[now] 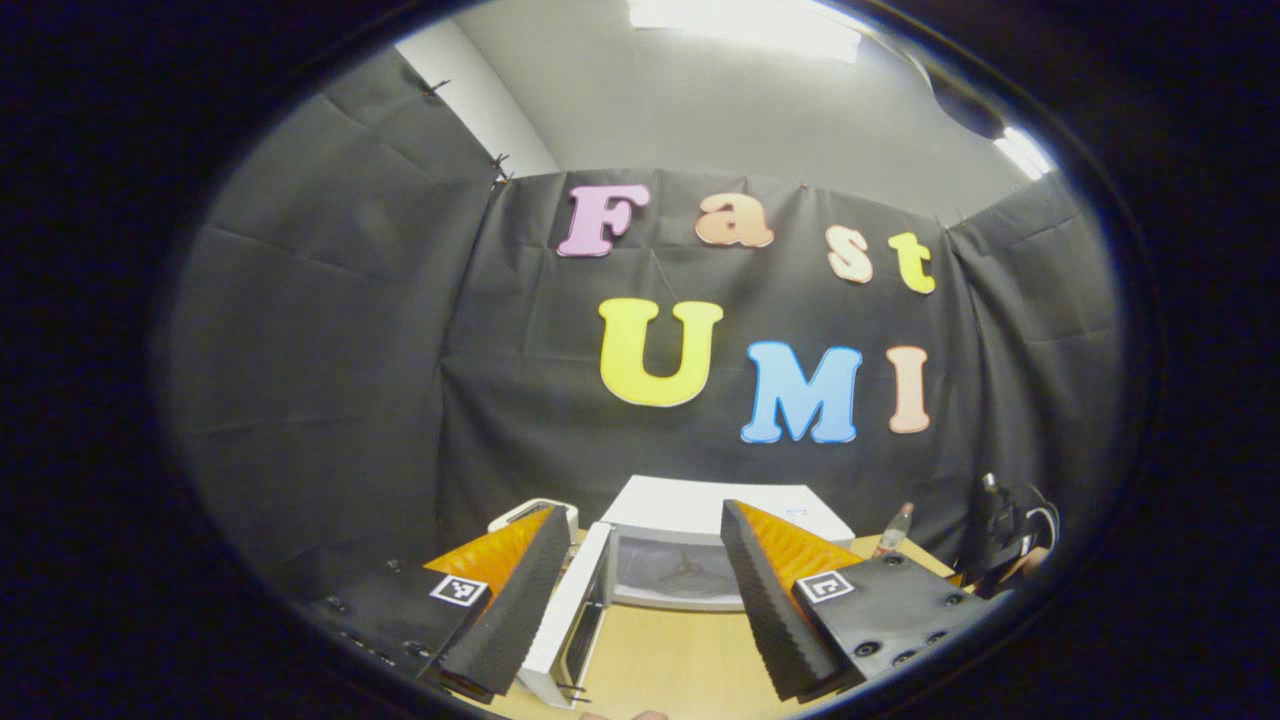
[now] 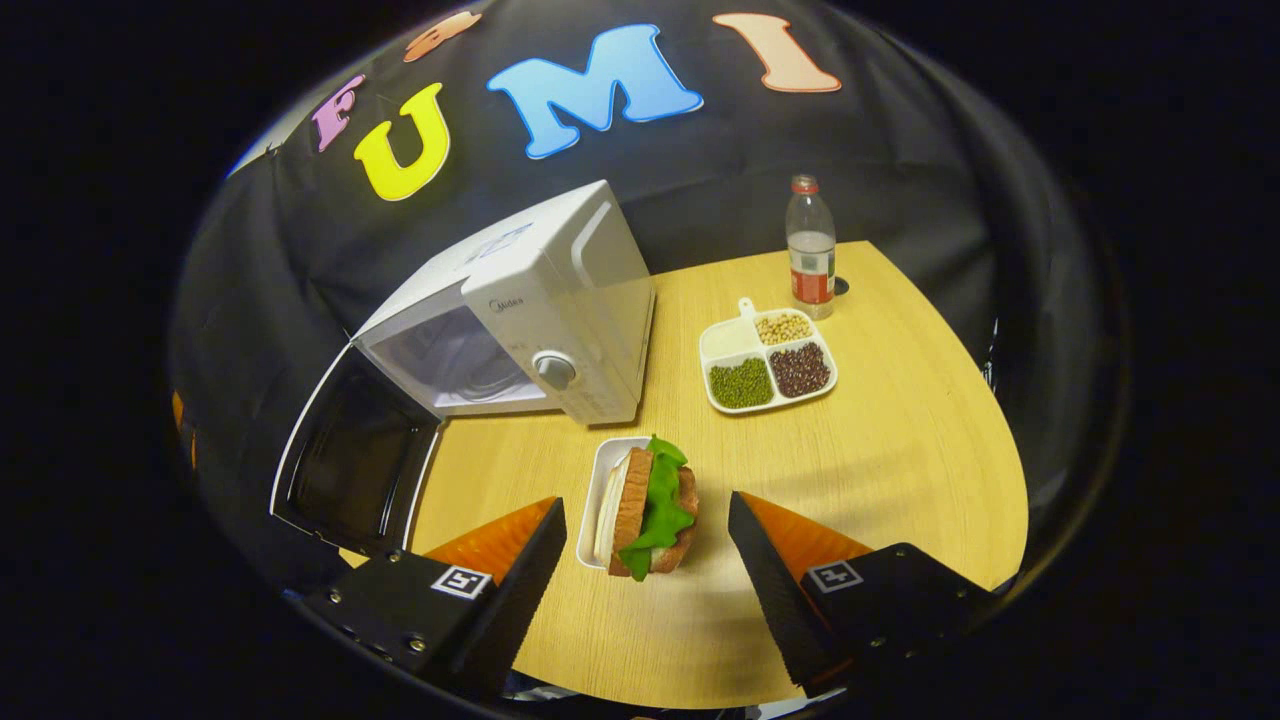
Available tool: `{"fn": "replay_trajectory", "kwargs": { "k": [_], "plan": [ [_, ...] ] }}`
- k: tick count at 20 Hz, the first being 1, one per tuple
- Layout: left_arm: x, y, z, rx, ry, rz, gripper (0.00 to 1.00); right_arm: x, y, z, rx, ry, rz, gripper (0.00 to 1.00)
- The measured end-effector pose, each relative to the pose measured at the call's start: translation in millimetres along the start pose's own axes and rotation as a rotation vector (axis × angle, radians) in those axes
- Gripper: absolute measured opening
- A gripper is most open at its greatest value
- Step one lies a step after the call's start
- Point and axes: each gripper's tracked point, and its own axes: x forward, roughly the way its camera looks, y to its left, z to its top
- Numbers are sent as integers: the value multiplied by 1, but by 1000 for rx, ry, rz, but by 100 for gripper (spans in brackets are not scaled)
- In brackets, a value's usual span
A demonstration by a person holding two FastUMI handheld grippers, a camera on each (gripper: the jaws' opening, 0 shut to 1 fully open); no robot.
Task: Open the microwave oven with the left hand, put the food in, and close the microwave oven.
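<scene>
The white microwave (image 2: 545, 300) stands at the back left of the round wooden table (image 2: 900, 450), its door (image 2: 350, 455) swung wide open to the left and its cavity (image 2: 450, 360) empty. In front of it, a sandwich with lettuce (image 2: 652, 505) lies on a small white tray (image 2: 600, 490). My right gripper (image 2: 645, 560) is open, hovering above the table with the sandwich between its fingers' line, not touching it. In the left gripper view the microwave (image 1: 700, 545) sits ahead with its open door (image 1: 575, 620) beside my left finger; the left gripper (image 1: 640, 600) is open and holds nothing.
A white divided dish (image 2: 765, 365) with green, brown and pale beans sits right of the microwave. A plastic bottle (image 2: 810, 250) stands behind it near the table's far edge. A dark object with the other hand (image 1: 1010, 535) shows at the right of the left gripper view.
</scene>
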Motion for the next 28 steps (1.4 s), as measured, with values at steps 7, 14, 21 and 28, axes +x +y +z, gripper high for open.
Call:
{"fn": "replay_trajectory", "kwargs": {
  "k": [7,14,21,28],
  "plan": [
    [2,-47,-17,15,56,20,97,38,-1,-30,92,132,46,96],
    [5,-49,-26,20,78,-43,97,67,-2,-37,127,181,3,89],
    [36,-7,-17,7,75,-185,97,63,20,-32,243,173,-50,30],
    [63,28,-2,-32,41,-276,96,23,70,-1,335,25,-12,30]
  ]
}}
